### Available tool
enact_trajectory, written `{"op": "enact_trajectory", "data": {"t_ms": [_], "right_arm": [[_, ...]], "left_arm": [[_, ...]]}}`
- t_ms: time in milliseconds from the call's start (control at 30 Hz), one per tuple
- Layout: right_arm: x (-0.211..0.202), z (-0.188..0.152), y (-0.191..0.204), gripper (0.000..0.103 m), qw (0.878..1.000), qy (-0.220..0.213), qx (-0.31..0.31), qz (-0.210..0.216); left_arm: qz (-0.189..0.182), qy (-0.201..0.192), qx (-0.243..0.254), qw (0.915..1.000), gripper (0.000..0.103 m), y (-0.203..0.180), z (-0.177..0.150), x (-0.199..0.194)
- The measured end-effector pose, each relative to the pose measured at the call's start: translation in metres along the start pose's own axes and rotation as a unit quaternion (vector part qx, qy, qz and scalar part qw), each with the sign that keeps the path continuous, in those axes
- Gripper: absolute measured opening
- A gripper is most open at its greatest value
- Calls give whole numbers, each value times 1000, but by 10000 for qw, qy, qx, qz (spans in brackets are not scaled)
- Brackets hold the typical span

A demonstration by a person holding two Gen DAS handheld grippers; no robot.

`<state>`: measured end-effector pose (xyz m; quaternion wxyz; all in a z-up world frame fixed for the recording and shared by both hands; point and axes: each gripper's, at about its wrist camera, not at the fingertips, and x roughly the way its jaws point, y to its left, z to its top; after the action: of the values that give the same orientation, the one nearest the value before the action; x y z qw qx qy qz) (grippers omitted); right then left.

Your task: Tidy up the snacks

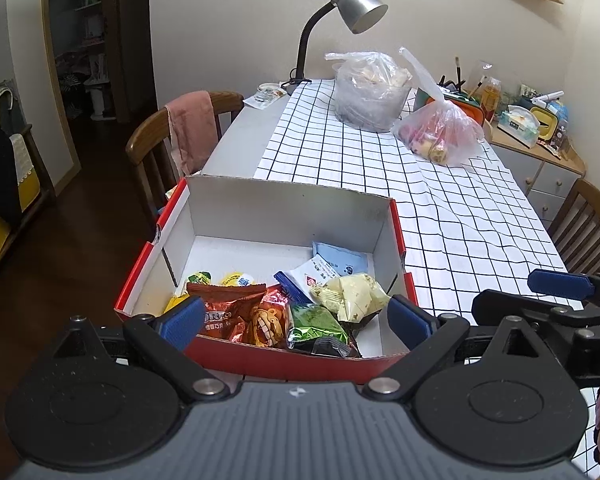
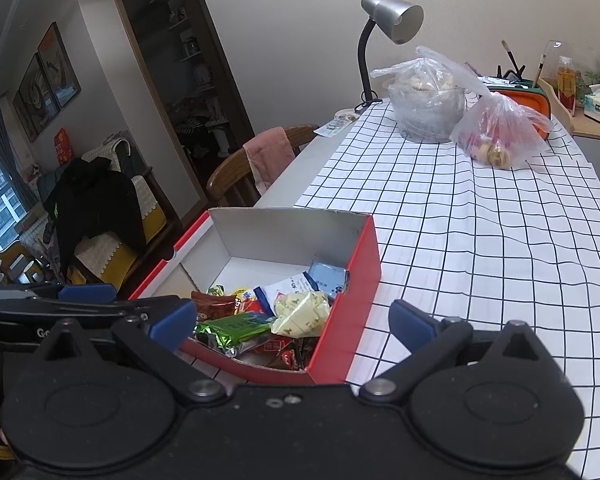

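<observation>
Both tongs hang released and empty at the near edge of the bench (image 1: 236,136): the left tongs (image 1: 296,320) spread wide right over the red box (image 1: 268,364), and the right tongs (image 2: 292,326) gape just beside its right wall. Inside the box, bunched toward the near end, lie the snacks: a red-brown packet (image 1: 236,312), a green packet (image 1: 316,324), a pale yellow packet (image 1: 356,294) on top and a light blue sachet (image 1: 340,258) farther back. Far down the checked cloth (image 1: 440,208) sit two clear plastic bags (image 1: 440,128), well apart from the box, beside a silver lamp (image 1: 356,6).
</observation>
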<state>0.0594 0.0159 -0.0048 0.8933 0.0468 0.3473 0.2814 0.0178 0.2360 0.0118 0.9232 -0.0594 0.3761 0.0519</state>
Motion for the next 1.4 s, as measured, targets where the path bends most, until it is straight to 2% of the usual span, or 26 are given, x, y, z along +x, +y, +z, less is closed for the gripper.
{"op": "enact_trajectory", "data": {"t_ms": [1400], "right_arm": [[4,-2,0,103,9999,104,37,77]], "left_arm": [[23,28,69,10000,99,0,-4,-3]]}}
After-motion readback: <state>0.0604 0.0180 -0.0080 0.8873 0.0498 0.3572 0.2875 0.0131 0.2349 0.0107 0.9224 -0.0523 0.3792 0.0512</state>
